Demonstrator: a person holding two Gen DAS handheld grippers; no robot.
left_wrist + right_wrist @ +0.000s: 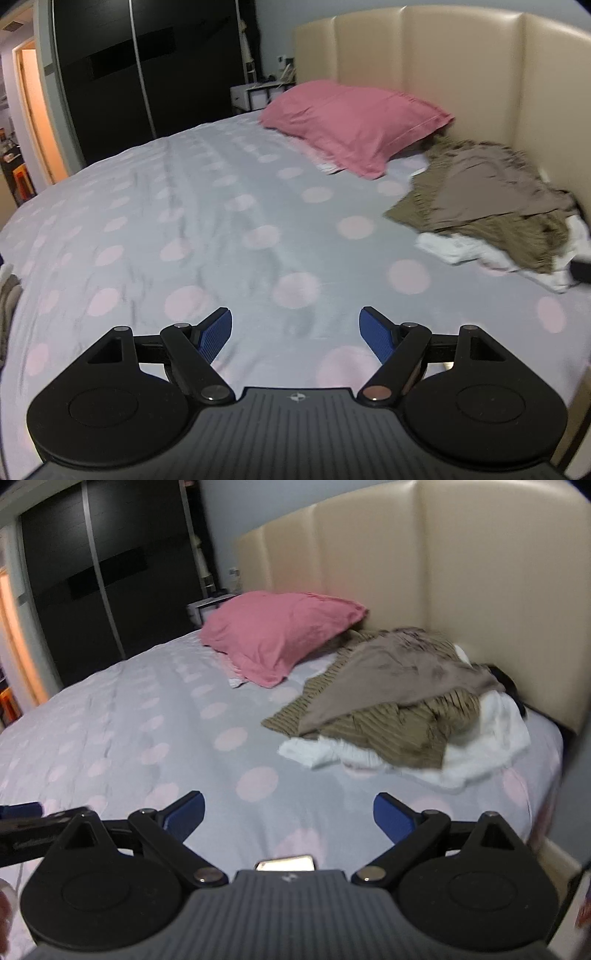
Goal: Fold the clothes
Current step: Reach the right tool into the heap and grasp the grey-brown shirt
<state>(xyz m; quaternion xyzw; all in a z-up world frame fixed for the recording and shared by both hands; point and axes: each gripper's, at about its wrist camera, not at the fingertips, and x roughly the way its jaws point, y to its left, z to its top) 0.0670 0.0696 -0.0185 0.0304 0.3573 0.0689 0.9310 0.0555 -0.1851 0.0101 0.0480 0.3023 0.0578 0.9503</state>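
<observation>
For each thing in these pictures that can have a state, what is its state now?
Left gripper: open, empty, above the bed.
Right gripper: open, empty.
Grey-brown smooth garment: unfolded, on top of the pile.
Olive ribbed knit garment: crumpled, under it.
White cloth: crumpled, at the bottom.
Pink pillow: lying by the headboard.
Dark sliding wardrobe doors: closed.

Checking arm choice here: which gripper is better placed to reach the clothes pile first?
Probably the right gripper: the clothes pile looms nearer and more central in its view. From the left gripper, also open, it sits far right.
</observation>
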